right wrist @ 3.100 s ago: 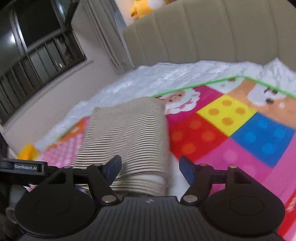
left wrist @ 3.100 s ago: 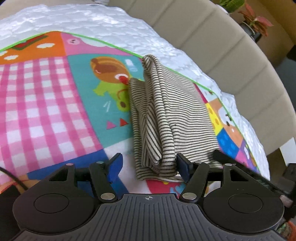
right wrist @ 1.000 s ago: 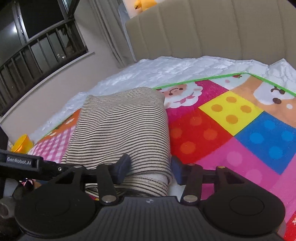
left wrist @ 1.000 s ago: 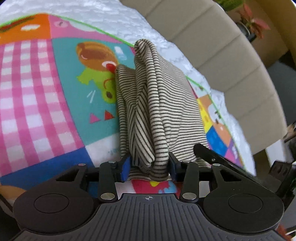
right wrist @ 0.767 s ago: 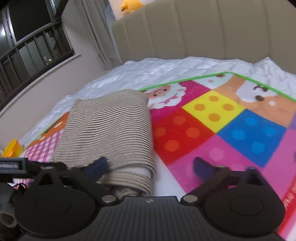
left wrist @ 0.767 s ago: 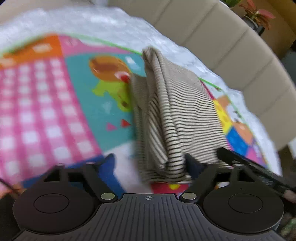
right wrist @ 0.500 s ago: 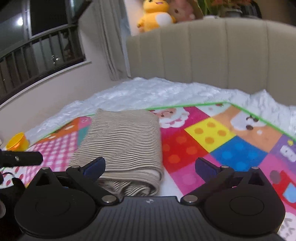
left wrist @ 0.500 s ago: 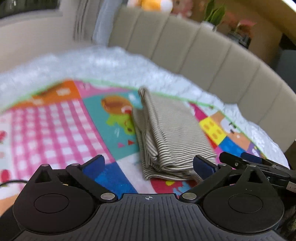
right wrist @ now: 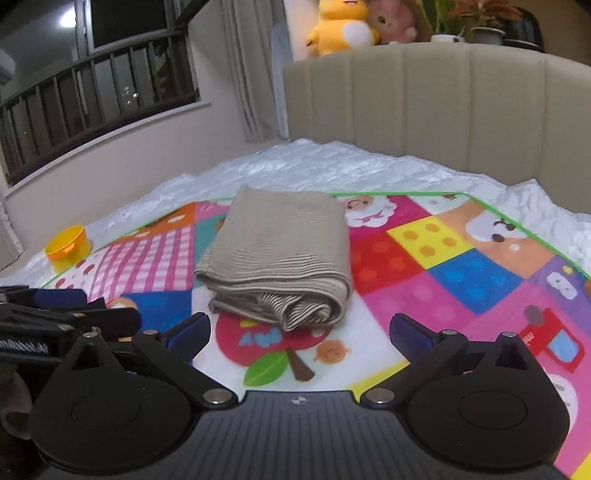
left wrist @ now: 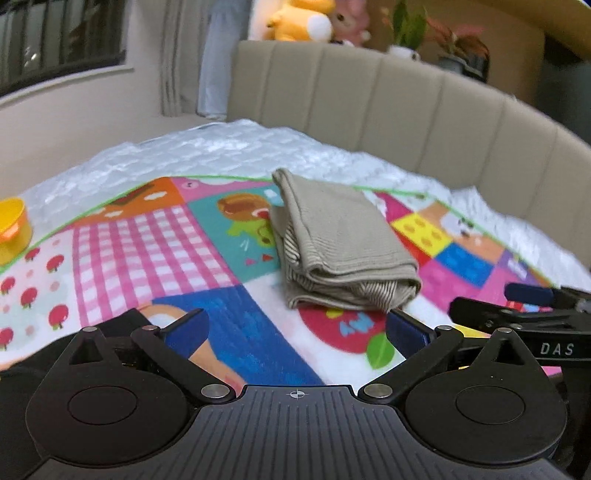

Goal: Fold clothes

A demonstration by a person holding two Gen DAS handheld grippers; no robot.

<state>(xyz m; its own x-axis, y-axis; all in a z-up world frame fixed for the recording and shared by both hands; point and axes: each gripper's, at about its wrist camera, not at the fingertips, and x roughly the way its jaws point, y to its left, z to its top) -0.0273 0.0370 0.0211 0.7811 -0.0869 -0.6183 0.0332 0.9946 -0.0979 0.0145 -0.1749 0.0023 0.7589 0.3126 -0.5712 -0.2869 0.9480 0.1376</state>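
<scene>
- The left claw point(left wrist: 295, 330) gapes wide and holds nothing; a second ago it pinched the striped garment point(left wrist: 341, 245).
- The right claw point(right wrist: 299, 332) is likewise spread and empty, drawn back.
- The garment lies folded on the play mat point(left wrist: 155, 240), apart from both.

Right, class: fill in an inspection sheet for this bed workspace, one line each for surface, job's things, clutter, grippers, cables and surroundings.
Surface: patchwork mat over a white quilt.
Job's things: striped garment folded, lying on the mat.
Clutter: yellow cup at the mat's left edge.
Grippers: left gripper and right gripper both open, holding nothing, short of the garment.
Cables: nothing seen.
Surroundings: beige headboard, plush toys, plants, window.
</scene>
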